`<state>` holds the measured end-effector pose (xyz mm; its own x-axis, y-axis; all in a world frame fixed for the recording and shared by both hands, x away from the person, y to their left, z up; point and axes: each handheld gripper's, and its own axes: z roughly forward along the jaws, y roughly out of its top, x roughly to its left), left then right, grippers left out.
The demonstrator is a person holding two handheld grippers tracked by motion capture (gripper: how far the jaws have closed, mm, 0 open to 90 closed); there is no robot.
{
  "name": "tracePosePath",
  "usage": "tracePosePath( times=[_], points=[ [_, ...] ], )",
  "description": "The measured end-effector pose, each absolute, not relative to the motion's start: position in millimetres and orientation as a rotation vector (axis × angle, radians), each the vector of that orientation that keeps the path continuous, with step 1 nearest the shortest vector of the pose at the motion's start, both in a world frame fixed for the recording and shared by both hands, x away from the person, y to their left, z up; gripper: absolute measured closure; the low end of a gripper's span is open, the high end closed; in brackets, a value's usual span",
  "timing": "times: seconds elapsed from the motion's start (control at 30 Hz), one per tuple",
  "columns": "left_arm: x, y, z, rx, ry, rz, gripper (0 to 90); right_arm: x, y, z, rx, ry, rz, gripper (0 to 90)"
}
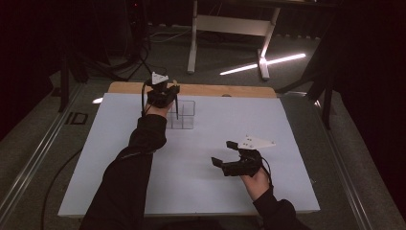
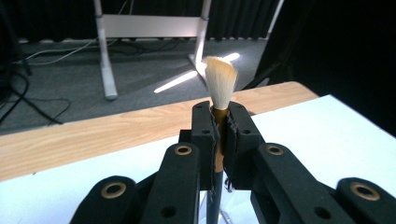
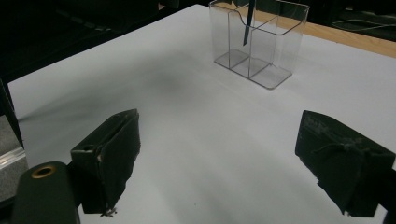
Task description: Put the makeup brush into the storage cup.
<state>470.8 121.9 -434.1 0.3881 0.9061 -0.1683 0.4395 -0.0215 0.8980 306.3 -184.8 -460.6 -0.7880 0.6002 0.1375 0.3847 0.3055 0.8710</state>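
My left gripper [image 1: 163, 92] is shut on a brush [image 2: 220, 84] with pale bristles, a gold ferrule and a dark handle. The brush stands upright, bristles up. Its handle [image 1: 176, 108] hangs down into the left part of a clear plastic organizer [image 1: 184, 115] with several compartments near the table's far edge. In the right gripper view the dark handle tip [image 3: 247, 23] dips into the organizer [image 3: 259, 42]. My right gripper [image 1: 229, 154] hovers over the white sheet at the near right, jaws wide open, nothing between them.
A white sheet [image 1: 210, 143] covers most of the wooden table [image 1: 230, 90]. Beyond the table stands a white desk frame [image 1: 230, 28] on a grey carpet with cables. A bright strip of light [image 1: 263, 63] lies on the floor.
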Motion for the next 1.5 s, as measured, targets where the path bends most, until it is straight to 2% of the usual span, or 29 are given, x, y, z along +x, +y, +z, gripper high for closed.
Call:
tracePosePath(
  times=[0.33, 0.43, 0.53, 0.63, 0.8, 1.1, 1.2, 1.23, 1.27, 1.5],
  points=[
    [473.7, 115.7, -440.1, 1.680, 1.232, 0.543, 82.9, 306.3, -184.8, -460.5, 0.903, 2.362, 1.476, 13.8],
    [474.5, 112.0, -437.1, 1.706, 1.248, 0.537, 62.9, 306.3, -184.9, -460.5, 0.904, 2.362, 1.474, 13.8],
    [475.7, 109.0, -433.9, 1.724, 1.285, 0.560, 37.8, 306.4, -185.3, -460.4, 0.906, 2.358, 1.474, 13.8],
    [474.8, 109.7, -429.7, 1.716, 1.308, 0.567, 24.3, 306.5, -185.9, -460.1, 0.909, 2.352, 1.475, 13.8],
    [471.2, 112.3, -422.5, 1.708, 1.323, 0.540, 17.9, 306.9, -187.2, -459.2, 0.916, 2.338, 1.479, 13.8],
    [459.9, 114.6, -405.6, 1.712, 1.278, 0.499, 15.0, 307.6, -187.6, -458.9, 0.921, 2.335, 1.479, 13.8],
    [456.4, 118.0, -401.3, 1.693, 1.252, 0.458, 10.3, 308.1, -187.8, -459.1, 0.923, 2.333, 1.477, 13.8],
    [455.4, 119.3, -400.4, 1.686, 1.242, 0.439, 3.6, 308.2, -188.0, -459.1, 0.924, 2.333, 1.476, 13.8],
    [454.5, 120.5, -399.6, 1.688, 1.239, 0.423, 3.2, 308.3, -188.1, -459.0, 0.924, 2.334, 1.476, 13.8],
    [444.4, 125.7, -395.7, 1.699, 1.219, 0.466, 1.4, 309.0, -188.1, -459.4, 0.933, 2.331, 1.472, 13.8]
  ],
)
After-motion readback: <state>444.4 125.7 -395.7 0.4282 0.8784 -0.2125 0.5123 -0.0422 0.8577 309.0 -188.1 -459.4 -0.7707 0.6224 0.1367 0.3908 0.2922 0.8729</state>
